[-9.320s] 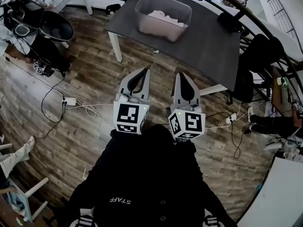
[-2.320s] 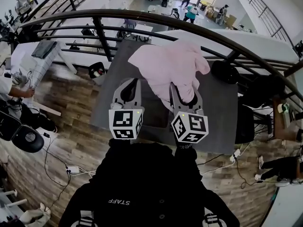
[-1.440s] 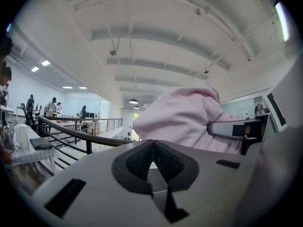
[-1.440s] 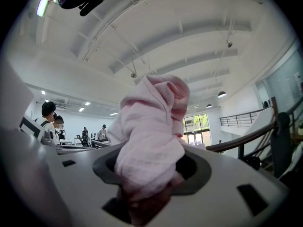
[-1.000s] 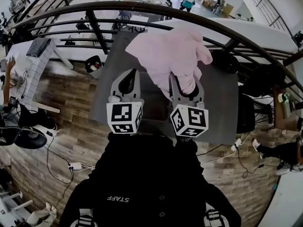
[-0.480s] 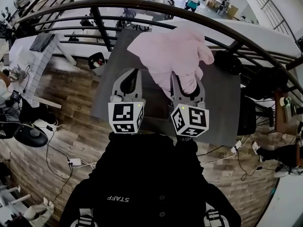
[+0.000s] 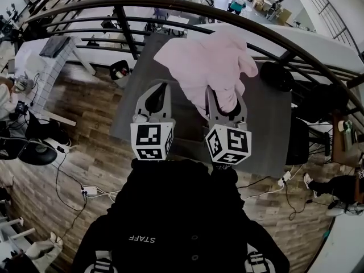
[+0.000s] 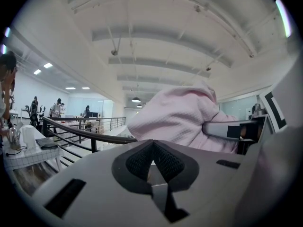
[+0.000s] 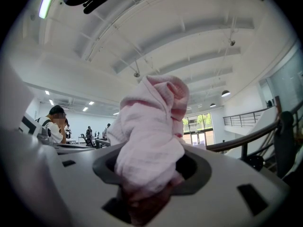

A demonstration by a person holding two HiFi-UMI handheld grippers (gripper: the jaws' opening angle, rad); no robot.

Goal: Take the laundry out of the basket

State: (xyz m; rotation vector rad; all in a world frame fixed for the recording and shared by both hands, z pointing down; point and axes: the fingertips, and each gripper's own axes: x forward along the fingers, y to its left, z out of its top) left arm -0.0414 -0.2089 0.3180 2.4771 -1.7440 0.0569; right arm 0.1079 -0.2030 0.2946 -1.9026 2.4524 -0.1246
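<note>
A large pink garment (image 7: 205, 61) hangs bunched in the air above the dark grey table (image 7: 267, 124). My right gripper (image 7: 223, 95) is shut on its lower folds. In the right gripper view the pink cloth (image 9: 149, 136) fills the space between the jaws of the right gripper (image 9: 147, 174). My left gripper (image 7: 159, 87) is held level beside it, to the left, shut with nothing in it. In the left gripper view the left gripper (image 8: 152, 145) has its pads meeting, with the pink garment (image 8: 180, 122) to its right. The basket is hidden behind the grippers.
A black curved railing (image 7: 187, 10) runs behind the table. A black round object (image 7: 277, 75) lies on the table's right side. Cables and a power strip (image 7: 91, 191) lie on the wooden floor at the left, near a black chair (image 7: 40, 152).
Since the oldest frame the person has come up to the table, and the right gripper has taken hold of the pink garment and raised it. Over the last second nothing has visibly moved.
</note>
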